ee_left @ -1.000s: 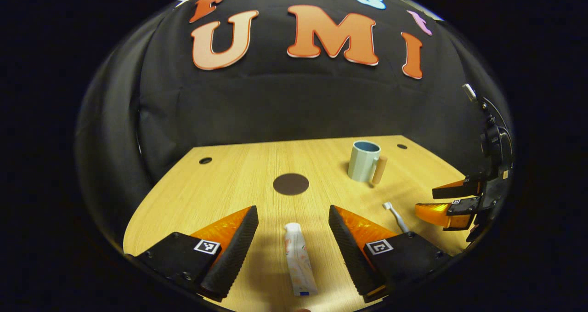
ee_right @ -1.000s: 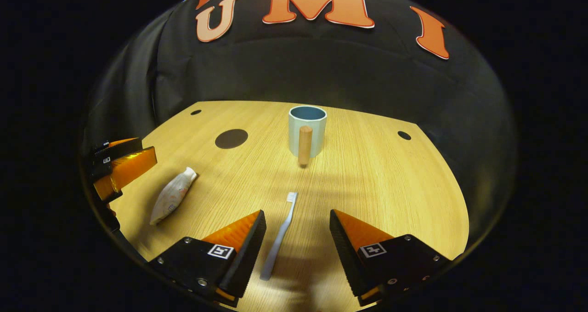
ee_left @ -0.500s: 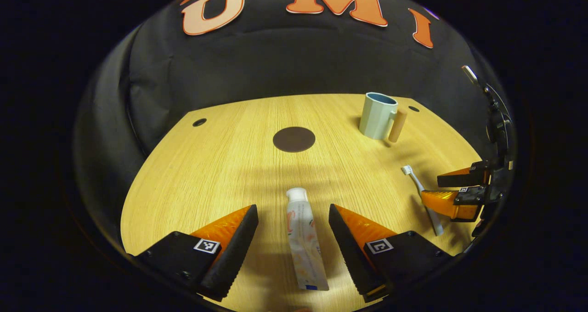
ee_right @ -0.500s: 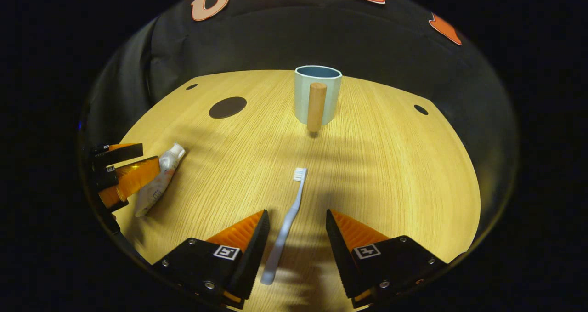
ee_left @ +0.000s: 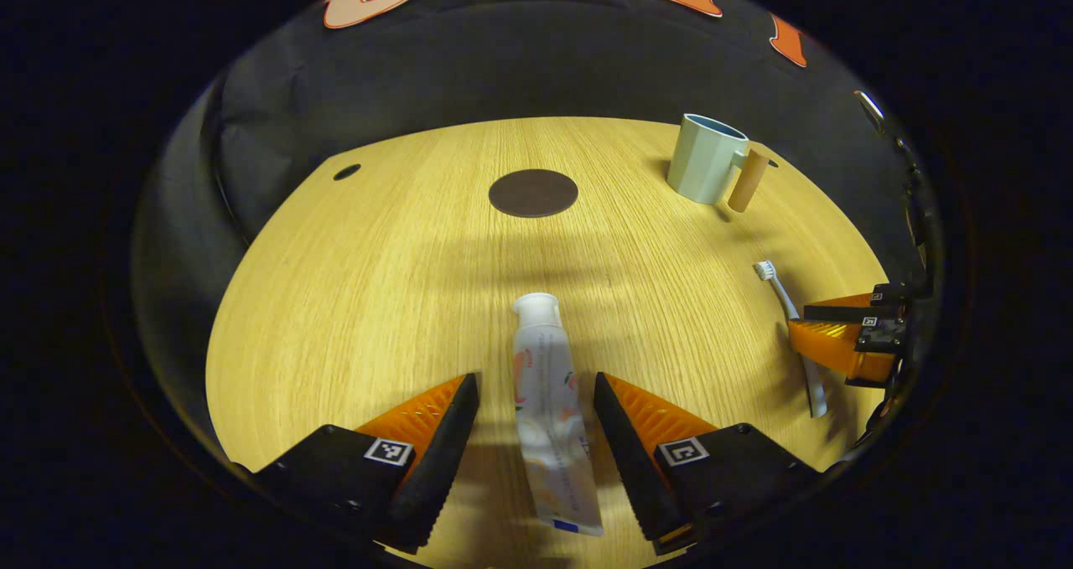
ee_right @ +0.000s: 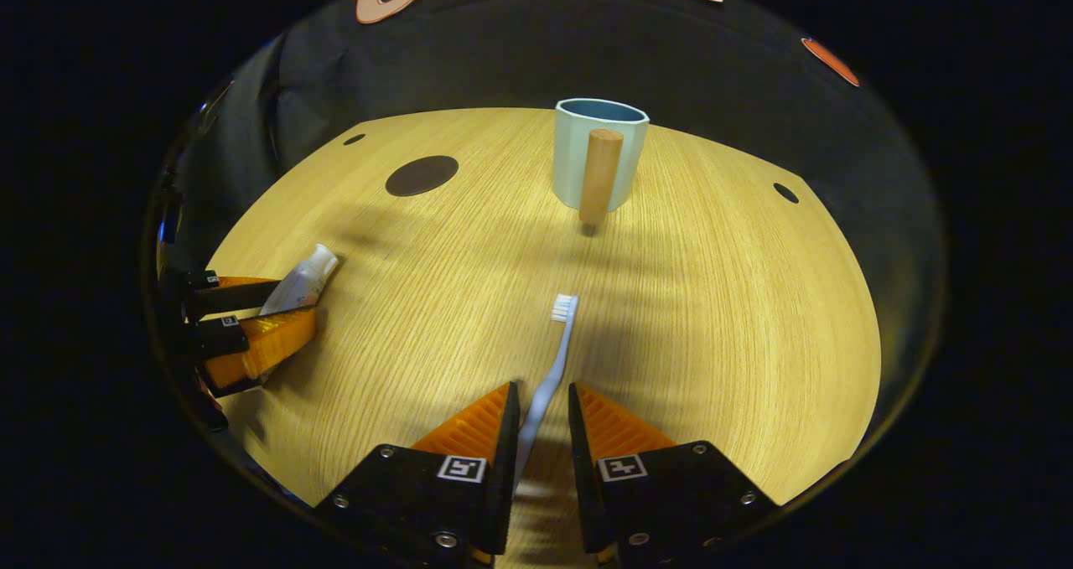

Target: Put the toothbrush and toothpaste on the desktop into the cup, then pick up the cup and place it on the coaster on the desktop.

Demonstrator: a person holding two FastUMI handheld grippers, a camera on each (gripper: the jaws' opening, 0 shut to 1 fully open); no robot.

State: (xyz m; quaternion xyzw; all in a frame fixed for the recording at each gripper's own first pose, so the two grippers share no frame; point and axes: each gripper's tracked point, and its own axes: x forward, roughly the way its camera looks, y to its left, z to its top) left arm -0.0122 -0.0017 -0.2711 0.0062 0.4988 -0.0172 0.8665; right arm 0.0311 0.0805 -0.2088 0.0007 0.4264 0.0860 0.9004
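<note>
Wooden desktop [ee_left: 352,301] with dark round coaster [ee_left: 533,193], black cloth wall [ee_left: 503,66].

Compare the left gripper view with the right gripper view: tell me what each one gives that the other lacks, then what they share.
Left gripper view: the left gripper, fingers wide apart, straddles the lying toothpaste, with bare table on both sides of the tube. The cup shows its handle sticking out sideways.
Right gripper view: the right gripper has its fingers close on either side of the toothbrush; I cannot tell whether they press it. The cup's handle faces the camera.
Shared: toothpaste, toothbrush, and the cup standing apart from the coaster.
</note>
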